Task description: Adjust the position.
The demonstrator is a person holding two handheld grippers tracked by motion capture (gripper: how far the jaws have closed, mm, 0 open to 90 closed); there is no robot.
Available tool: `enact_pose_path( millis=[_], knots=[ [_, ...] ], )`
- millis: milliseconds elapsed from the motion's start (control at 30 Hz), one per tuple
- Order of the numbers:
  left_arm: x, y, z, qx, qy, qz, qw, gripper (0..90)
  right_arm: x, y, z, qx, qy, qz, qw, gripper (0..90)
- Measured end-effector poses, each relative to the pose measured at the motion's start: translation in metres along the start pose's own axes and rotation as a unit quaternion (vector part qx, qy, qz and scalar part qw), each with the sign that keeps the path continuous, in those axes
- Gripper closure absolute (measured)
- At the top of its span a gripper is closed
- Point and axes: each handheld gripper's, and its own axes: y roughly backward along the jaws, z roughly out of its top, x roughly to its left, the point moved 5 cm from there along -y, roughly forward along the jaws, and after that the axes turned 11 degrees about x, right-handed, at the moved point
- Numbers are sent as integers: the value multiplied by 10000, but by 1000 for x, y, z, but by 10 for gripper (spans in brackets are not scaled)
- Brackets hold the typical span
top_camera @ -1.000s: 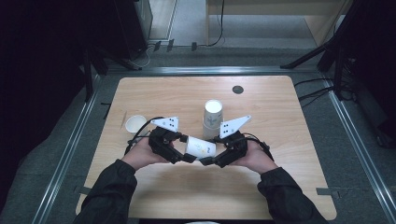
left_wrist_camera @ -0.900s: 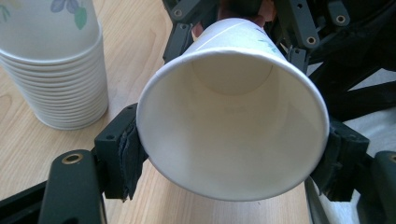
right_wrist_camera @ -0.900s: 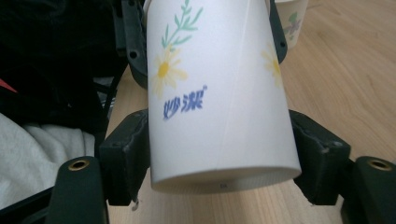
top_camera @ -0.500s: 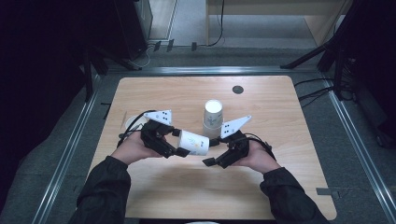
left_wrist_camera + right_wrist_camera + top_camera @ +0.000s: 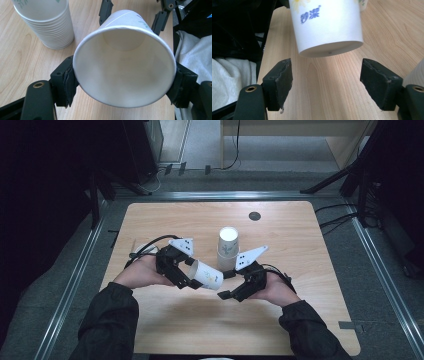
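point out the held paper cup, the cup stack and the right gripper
held paper cup (image 5: 125, 75): left gripper view, inner wall.
cup stack (image 5: 228, 247): high view, side of the stack.
right gripper (image 5: 325, 82): right gripper view, midway between its open pads.

Matt white paper cup (image 5: 123, 67), pale smooth wood-grain table (image 5: 300, 235), rough black rubber-like pads (image 5: 280, 80), blk plastic gripper bodies.
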Motion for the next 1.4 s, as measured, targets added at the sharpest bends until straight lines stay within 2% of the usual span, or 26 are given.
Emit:
enact_pose_path(
  millis=[100,200,433,533,800,1033,1400],
  knots=[
    [1,-2,3,228,-6,93,9997,239,-1,-1,1,-6,-14,-3,10000,265],
    [3,-9,4,563,-2,360,9978,239,-2,-2,0,25,-14,-25,10000,264],
    [2,-21,1,793,80,126,9967,241,-4,-9,-3,82,-62,-39,9999,264],
    [2,-24,3,904,119,139,9957,242,-3,-14,-2,139,-24,-43,9999,264],
    [-2,-32,6,1013,109,58,9948,241,-3,-24,0,192,9,-29,9998,273],
    [-5,-34,9,982,6,120,9951,237,-2,-29,2,231,15,47,9997,282],
    [-8,-35,10,938,-60,35,9956,232,3,-31,4,286,183,72,9994,341]
  ],
)
